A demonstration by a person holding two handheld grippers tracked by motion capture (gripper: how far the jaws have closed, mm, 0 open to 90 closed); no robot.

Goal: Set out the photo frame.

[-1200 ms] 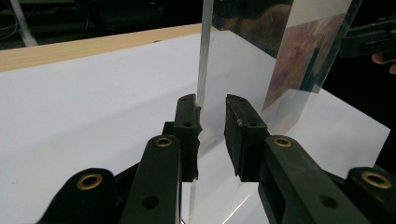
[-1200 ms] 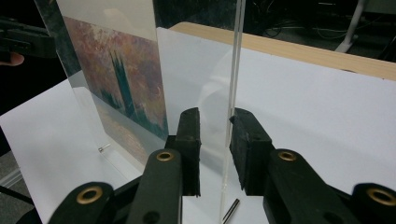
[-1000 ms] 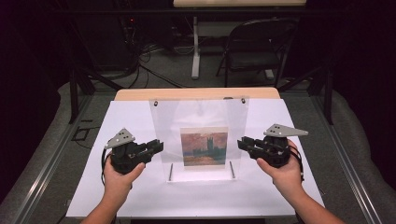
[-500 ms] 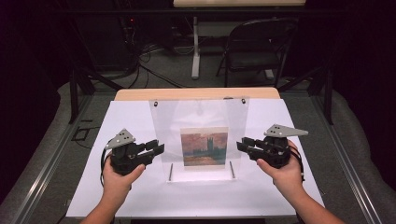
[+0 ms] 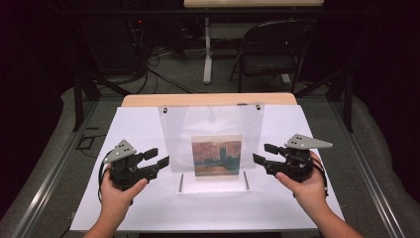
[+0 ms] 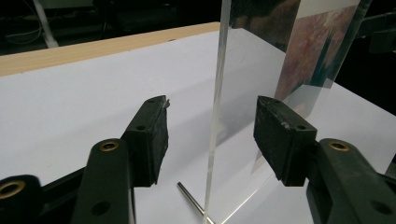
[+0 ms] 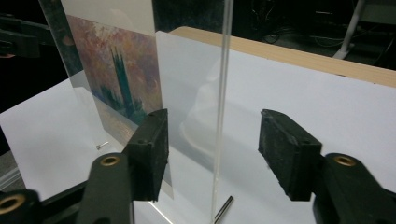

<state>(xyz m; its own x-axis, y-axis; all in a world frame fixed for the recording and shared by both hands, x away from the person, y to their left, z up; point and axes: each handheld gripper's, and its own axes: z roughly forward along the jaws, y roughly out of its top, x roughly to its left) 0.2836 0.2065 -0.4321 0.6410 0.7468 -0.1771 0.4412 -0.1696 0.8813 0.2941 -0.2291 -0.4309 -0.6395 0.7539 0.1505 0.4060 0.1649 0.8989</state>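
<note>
A clear acrylic panel (image 5: 213, 124) stands upright on the white table (image 5: 148, 208), with a painted picture (image 5: 216, 154) of towers inside it. My left gripper (image 5: 159, 156) is at the panel's left edge and my right gripper (image 5: 261, 153) at its right edge. The left gripper view has the panel's edge (image 6: 215, 107) between the jaws of the left gripper (image 6: 212, 107), clear of both pads. The right gripper (image 7: 212, 119) likewise straddles the edge (image 7: 223, 93) without touching it. Both pairs of jaws have just been opening and stand open.
Two thin metal pins (image 5: 181, 181) (image 5: 245, 179) lie at the panel's foot. A small screw (image 7: 102, 145) lies on the white sheet. A bare wooden strip (image 5: 208, 99) runs along the table's far edge. A folding chair (image 5: 270, 49) and cables are on the floor beyond.
Both grippers' jaws have spread from nearly closed at the panel's side edges to wide apart. The hands have hardly moved. The panel still stands in place.
</note>
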